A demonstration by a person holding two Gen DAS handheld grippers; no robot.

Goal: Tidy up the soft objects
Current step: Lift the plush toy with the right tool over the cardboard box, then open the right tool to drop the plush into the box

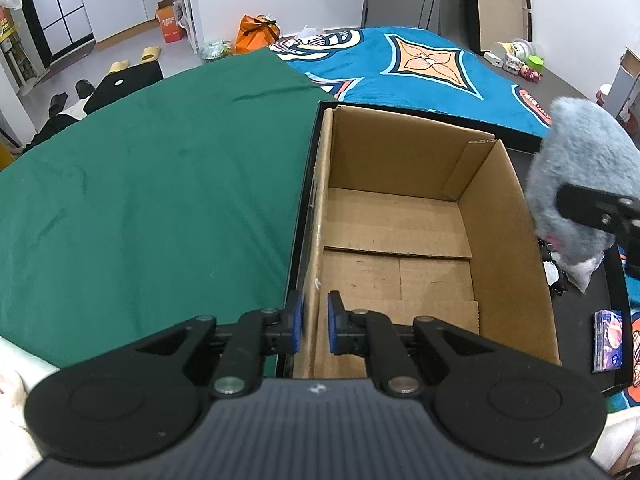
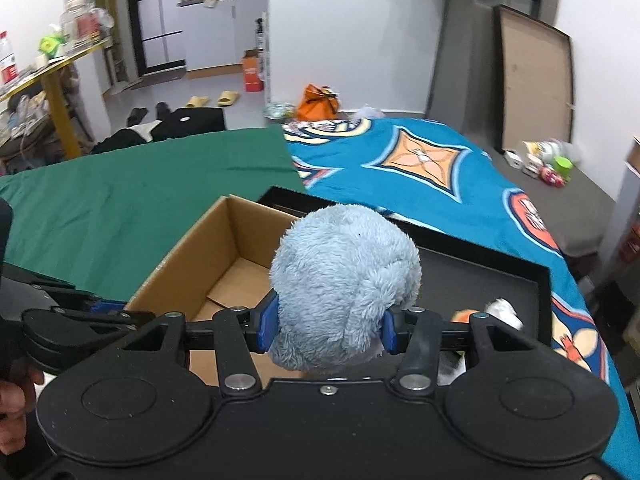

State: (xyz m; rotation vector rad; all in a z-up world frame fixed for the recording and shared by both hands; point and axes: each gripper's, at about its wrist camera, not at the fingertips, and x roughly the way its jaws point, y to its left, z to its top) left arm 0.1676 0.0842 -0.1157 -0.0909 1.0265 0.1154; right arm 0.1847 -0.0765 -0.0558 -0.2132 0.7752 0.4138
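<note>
An open cardboard box (image 1: 400, 216) stands empty inside a black tray (image 1: 301, 216). My left gripper (image 1: 315, 322) is shut on the box's left wall, one blue pad on each side of the cardboard. A fluffy grey-blue plush toy (image 2: 344, 276) is squeezed between the blue pads of my right gripper (image 2: 328, 330), which is shut on it. The plush (image 1: 580, 160) hangs in the air just right of the box's right wall, above the tray. In the right wrist view the box (image 2: 224, 248) lies to the lower left of the plush, with the left gripper (image 2: 108, 306) at its edge.
The black tray (image 2: 480, 272) holds a white and orange soft thing (image 2: 496, 312) to the right of the box. A small printed pack (image 1: 608, 340) lies there too. A green cloth (image 1: 152, 184) and a blue patterned blanket (image 1: 420, 60) cover the surface around the tray.
</note>
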